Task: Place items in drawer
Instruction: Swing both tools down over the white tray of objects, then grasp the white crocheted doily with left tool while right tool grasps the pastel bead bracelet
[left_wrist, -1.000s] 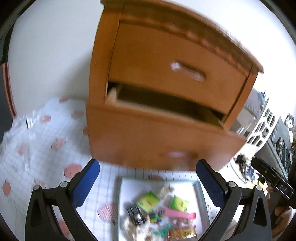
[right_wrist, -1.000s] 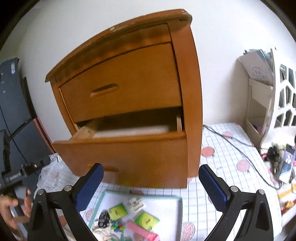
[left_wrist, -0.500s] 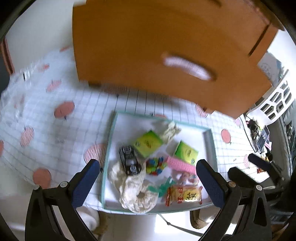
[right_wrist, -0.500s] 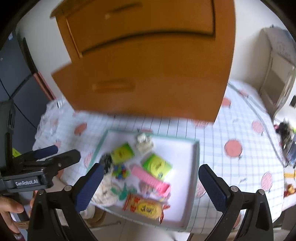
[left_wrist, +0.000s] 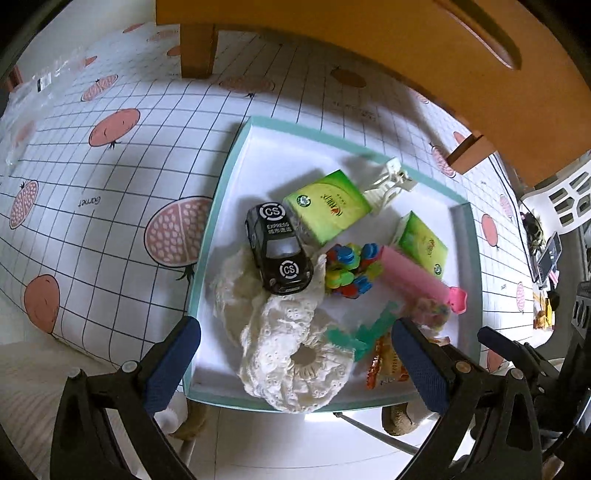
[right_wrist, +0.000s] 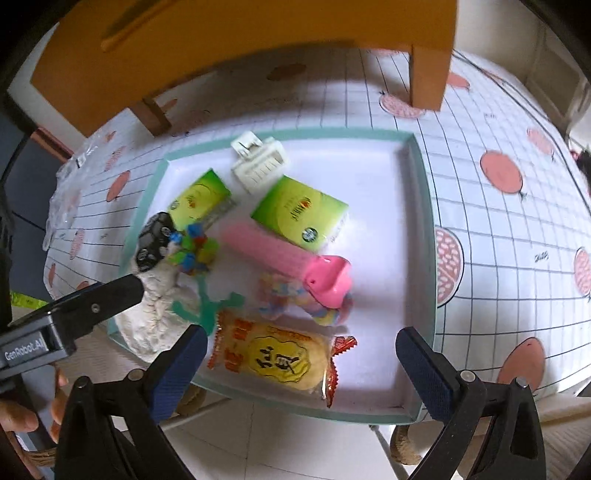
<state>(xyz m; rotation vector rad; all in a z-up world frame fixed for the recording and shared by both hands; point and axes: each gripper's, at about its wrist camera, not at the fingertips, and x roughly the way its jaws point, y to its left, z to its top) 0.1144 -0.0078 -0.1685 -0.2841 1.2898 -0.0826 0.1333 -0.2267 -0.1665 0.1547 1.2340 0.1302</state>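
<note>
The left tool (left_wrist: 295, 363) hangs with its jaws spread wide and empty over the near edge of the tray (left_wrist: 236, 155); the right tool (right_wrist: 299, 365) is equally wide and empty, poised above the snack packet (right_wrist: 273, 360) at the tray's front. Under the left tool lies a white lace scrunchie (left_wrist: 295, 365), with a black toy car (left_wrist: 279, 249) resting on its far side. Just beyond are a cluster of coloured beads (left_wrist: 349, 269), a teal plastic piece (left_wrist: 369, 330) and a pink comb-like item (right_wrist: 284, 254). Farther back sit two green boxes (left_wrist: 327, 205) (right_wrist: 301, 214) and a cream hair claw (right_wrist: 258, 162). The tray rests on a worktop covered by a pomegranate-print cloth (left_wrist: 110, 173). Past it stands the wooden drawer cabinet (left_wrist: 406, 48), its lower drawer front (right_wrist: 184, 40) overhanging the cloth.
</note>
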